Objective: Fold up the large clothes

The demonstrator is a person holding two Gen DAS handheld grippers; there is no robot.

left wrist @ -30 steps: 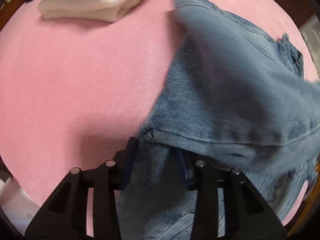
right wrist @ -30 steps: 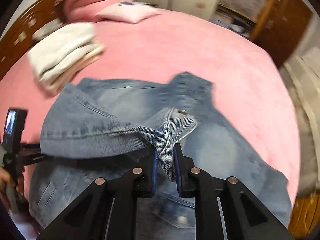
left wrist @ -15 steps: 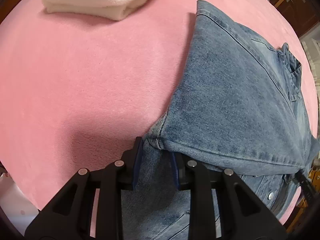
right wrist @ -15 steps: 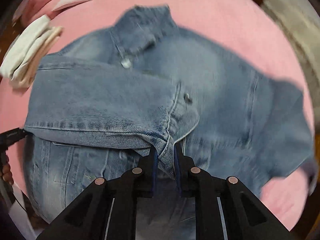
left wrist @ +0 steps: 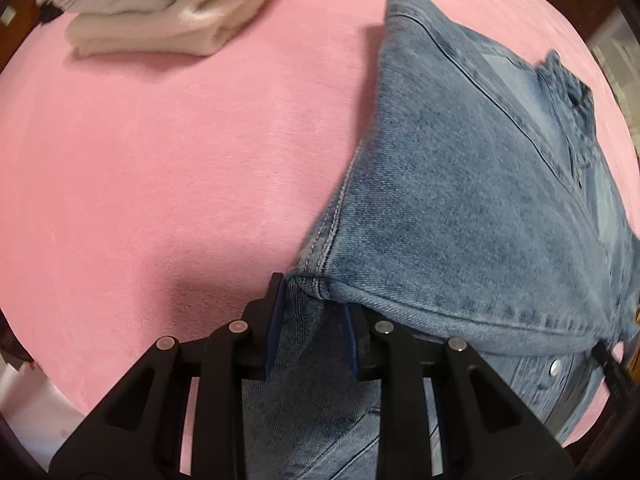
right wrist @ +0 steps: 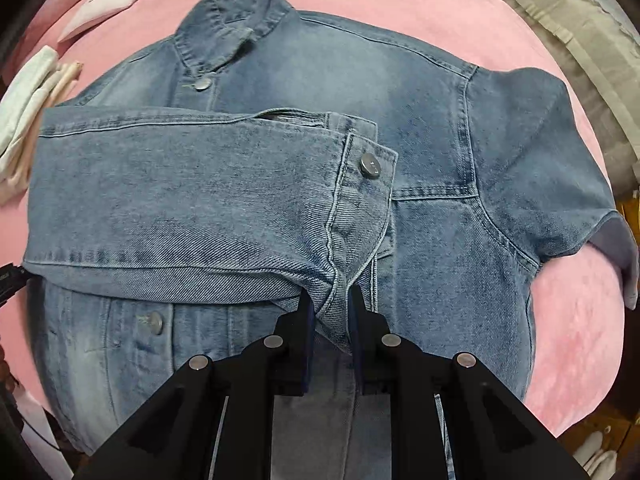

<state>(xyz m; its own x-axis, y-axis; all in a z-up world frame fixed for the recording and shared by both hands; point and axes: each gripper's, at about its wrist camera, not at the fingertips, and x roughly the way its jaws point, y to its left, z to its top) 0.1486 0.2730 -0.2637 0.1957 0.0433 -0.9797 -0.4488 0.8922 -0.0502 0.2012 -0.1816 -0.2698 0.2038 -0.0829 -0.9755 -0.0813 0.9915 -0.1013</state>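
One sleeve (right wrist: 180, 192) of the denim jacket (right wrist: 420, 92) lies folded across its front on the pink bed (left wrist: 160, 160). Right hand-held gripper (right wrist: 330, 312) pinches its cuff; left hand-held gripper (left wrist: 312, 316) pinches the shoulder fold. The far-right sleeve remains unfolded.

Even indoor light, soft shadows on pink bedspread (left wrist: 168, 184); strong fisheye bending, dark corners, slight blur.

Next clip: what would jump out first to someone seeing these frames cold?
A denim jacket spread across a pink bed, one sleeve folded over its chest. The right gripper pinches that sleeve's buttoned cuff, while the left gripper grips the fold at the jacket's other side. A stack of folded pale clothes lies farther back on the bed.
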